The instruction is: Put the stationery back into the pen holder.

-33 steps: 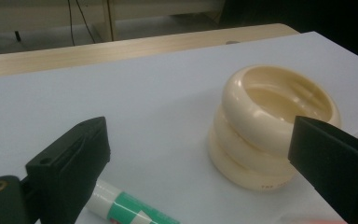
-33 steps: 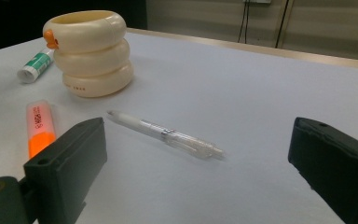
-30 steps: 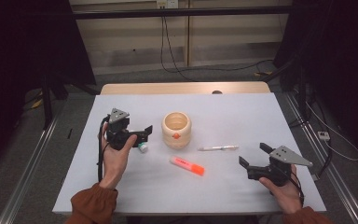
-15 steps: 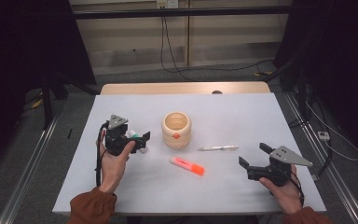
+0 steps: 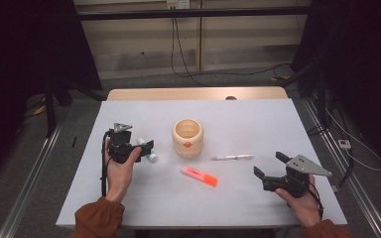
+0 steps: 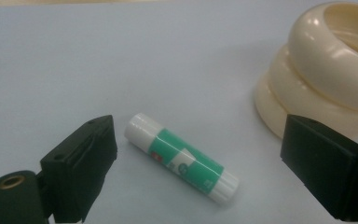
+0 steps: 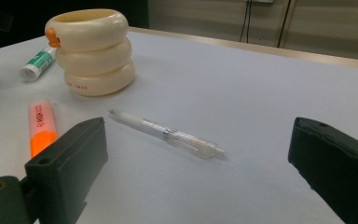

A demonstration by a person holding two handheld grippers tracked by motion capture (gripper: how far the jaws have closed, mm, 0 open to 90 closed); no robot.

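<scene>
A green-and-white glue stick lies flat on the white table, left of a cream ringed holder. My left gripper is open and hovers over the stick, one jaw on each side of it and neither touching. In the left gripper view the holder stands just behind the right jaw. My right gripper stands open at the near right with nothing in it. It faces a clear pen and an orange highlighter.
The pen lies right of the holder and the highlighter in front of it. The far table edge has a wooden strip. Dark stands and cables surround the table.
My left gripper has drawn slightly back toward the near side and settled around the glue stick. The right gripper has stayed still.
</scene>
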